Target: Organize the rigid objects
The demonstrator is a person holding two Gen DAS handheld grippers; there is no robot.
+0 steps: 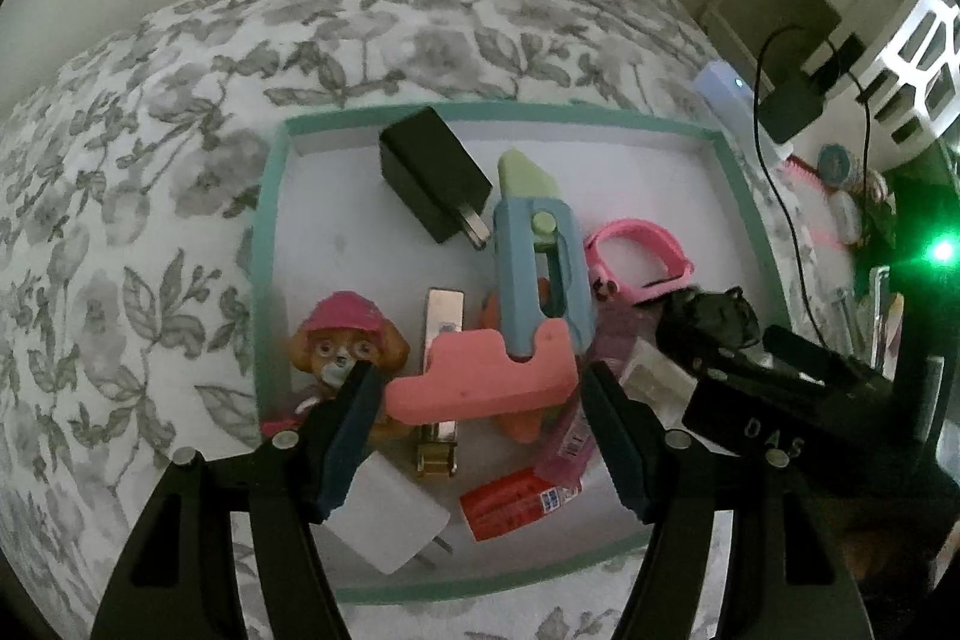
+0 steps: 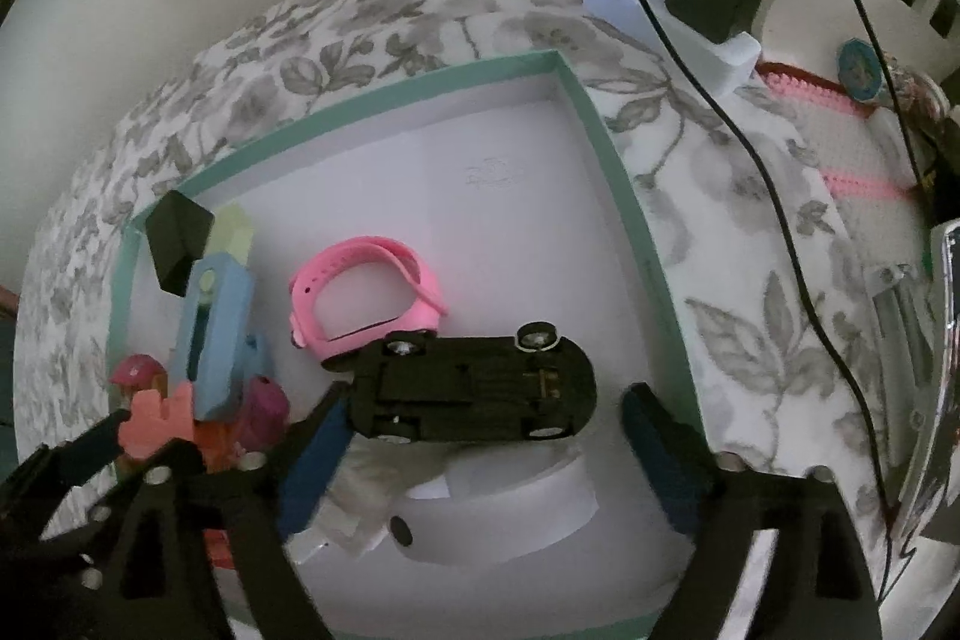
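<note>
Hovering over the teal-rimmed box (image 2: 630,196) on the floral bed, the right claw (image 2: 480,436) stood wide, its jaws clear of the black toy car (image 2: 474,388), which lay upside down in the box beside the pink watch band (image 2: 366,292). That looked like a placing step just finished. The left claw (image 1: 474,388) hung partly open with the pink block (image 1: 480,376) between its jaws; whether the pads pressed it I could not tell. Next, the right claw would need lifting straight clear without nudging the car.
</note>
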